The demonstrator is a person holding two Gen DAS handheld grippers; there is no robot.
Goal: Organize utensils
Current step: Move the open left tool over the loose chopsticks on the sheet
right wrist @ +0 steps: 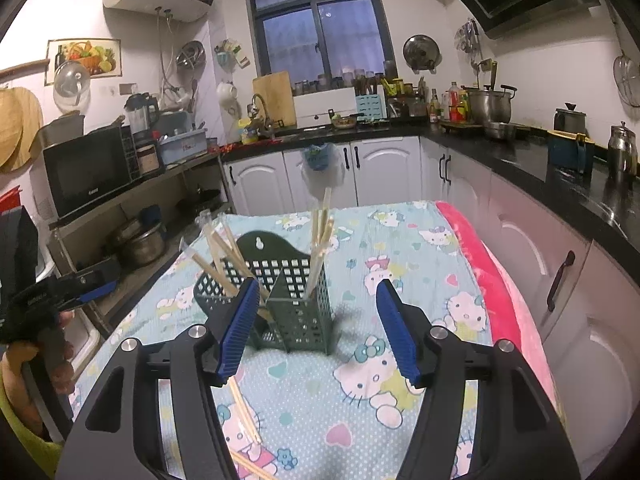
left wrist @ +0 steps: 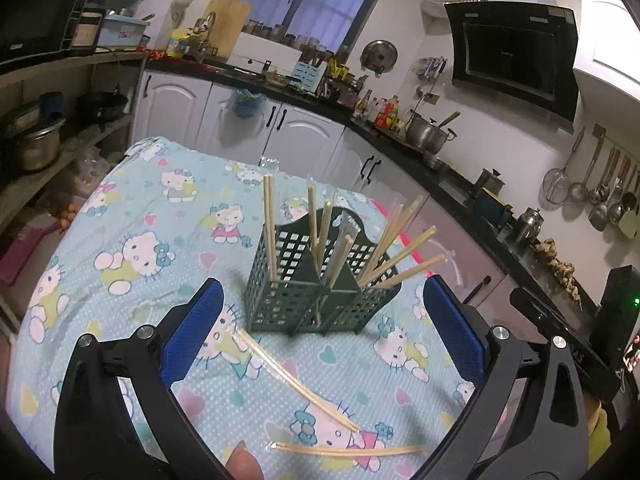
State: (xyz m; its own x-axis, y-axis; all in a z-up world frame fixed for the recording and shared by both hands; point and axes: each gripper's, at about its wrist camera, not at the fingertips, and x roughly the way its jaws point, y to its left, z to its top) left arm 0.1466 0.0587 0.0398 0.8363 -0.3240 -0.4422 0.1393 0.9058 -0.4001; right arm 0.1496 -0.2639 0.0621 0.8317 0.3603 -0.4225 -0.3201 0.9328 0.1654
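I am holding my left gripper (left wrist: 322,320) with its jaws spread wide and empty, facing the green utensil holder (left wrist: 320,280), which is standing upright on the patterned tablecloth (left wrist: 160,216). Several chopsticks (left wrist: 400,256) are leaning in its compartments. Two wrapped pairs (left wrist: 300,380) are lying loose on the cloth just in front of the holder. I am keeping my right gripper (right wrist: 318,328) equally wide and empty, near the holder.
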